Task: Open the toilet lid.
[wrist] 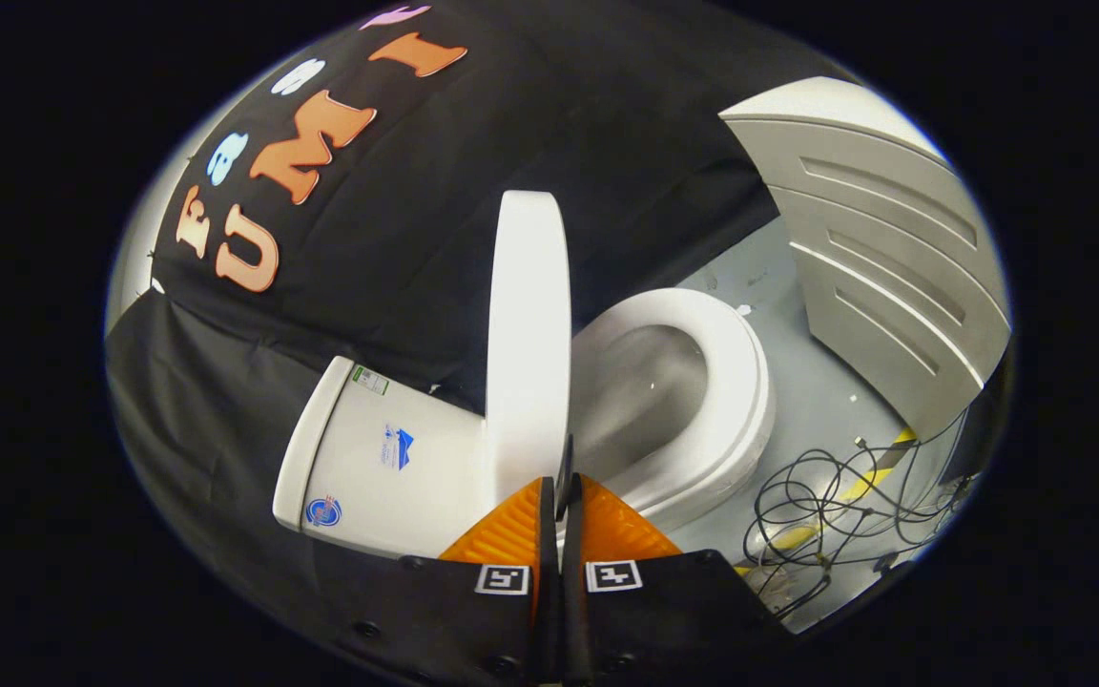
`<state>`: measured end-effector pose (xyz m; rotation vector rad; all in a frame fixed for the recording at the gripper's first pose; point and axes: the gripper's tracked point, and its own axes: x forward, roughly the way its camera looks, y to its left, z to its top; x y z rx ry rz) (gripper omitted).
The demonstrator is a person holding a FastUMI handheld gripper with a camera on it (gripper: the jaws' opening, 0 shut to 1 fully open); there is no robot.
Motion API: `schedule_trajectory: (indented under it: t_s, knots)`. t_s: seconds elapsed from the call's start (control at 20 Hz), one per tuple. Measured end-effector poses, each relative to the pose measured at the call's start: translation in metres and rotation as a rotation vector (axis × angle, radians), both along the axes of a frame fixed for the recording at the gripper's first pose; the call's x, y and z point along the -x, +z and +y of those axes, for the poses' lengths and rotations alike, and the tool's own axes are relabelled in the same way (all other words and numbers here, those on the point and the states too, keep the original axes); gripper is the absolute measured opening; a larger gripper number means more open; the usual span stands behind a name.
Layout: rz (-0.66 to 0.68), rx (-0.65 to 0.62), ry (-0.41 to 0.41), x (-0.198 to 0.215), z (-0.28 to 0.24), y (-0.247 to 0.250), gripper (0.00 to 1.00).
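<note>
The view is tilted, so the white toilet lies slanted ahead of me. Its lid is raised and stands edge-on, leaning back toward the tank. The seat ring and the bowl lie uncovered beside the lid. My gripper is shut, its two fingers pressed together with nothing between them. The fingertips sit right at the lid's near end, by its rim; I cannot tell whether they touch it. The fingers hide the lid's lowest part.
A white panelled cabinet stands beyond the bowl on the grey floor. A tangle of black cables and a yellow strip lie on the floor near the seat. Black cloth hangs behind the tank.
</note>
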<state>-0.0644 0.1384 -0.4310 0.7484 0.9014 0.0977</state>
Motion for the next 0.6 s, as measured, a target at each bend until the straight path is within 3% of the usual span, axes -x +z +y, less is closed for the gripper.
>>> schedule_trajectory:
  t_s: [0.6]
  knots:
    - [-0.051, 0.081, 0.108, -0.004, 0.05, 0.058, 0.08]
